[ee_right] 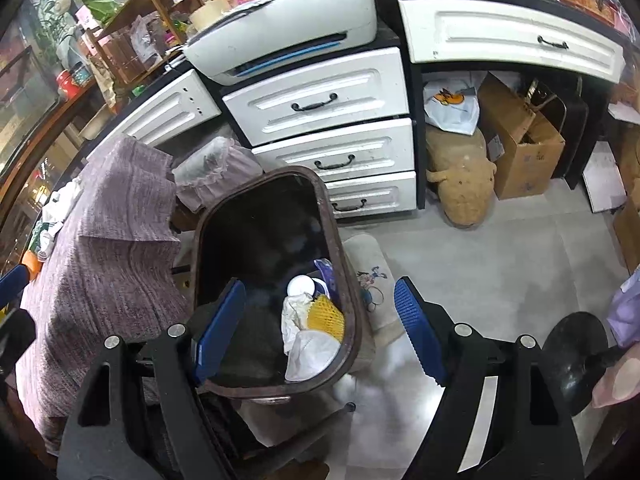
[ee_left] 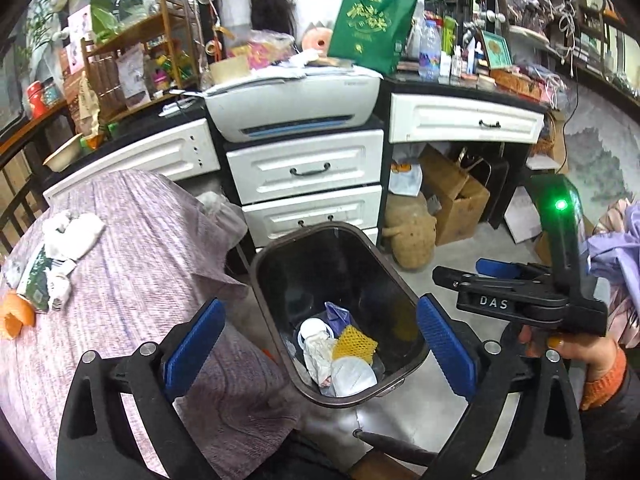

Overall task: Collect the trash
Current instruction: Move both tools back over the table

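Left gripper (ee_left: 320, 342): blue pads spread wide, nothing between them, touching nothing. It hangs above the open mouth of the dark trash bin (ee_left: 260, 276).

Right gripper (ee_right: 320, 328): jaws also well apart and empty. Its left pad sits over the bin's near rim, its right pad over the grey floor (ee_right: 500, 260) beside the bin. In the left wrist view the same tool shows at the right edge, held by a hand (ee_left: 576, 354) in an orange cuff.

Bin contents: yellow foam net (ee_left: 356, 342), crumpled white tissue (ee_left: 318, 354), a white face mask (ee_left: 354, 376), a round white lid (ee_left: 312, 328), a scrap of purple wrapper (ee_left: 336, 312).

Still on the table, on the purple-grey cloth (ee_left: 140, 260): crumpled white wrappers (ee_left: 68, 240) and orange peel (ee_left: 18, 312), near its left edge, well apart from both grippers.

Bin stands on the floor just beside the table, before the white drawers (ee_left: 308, 172).
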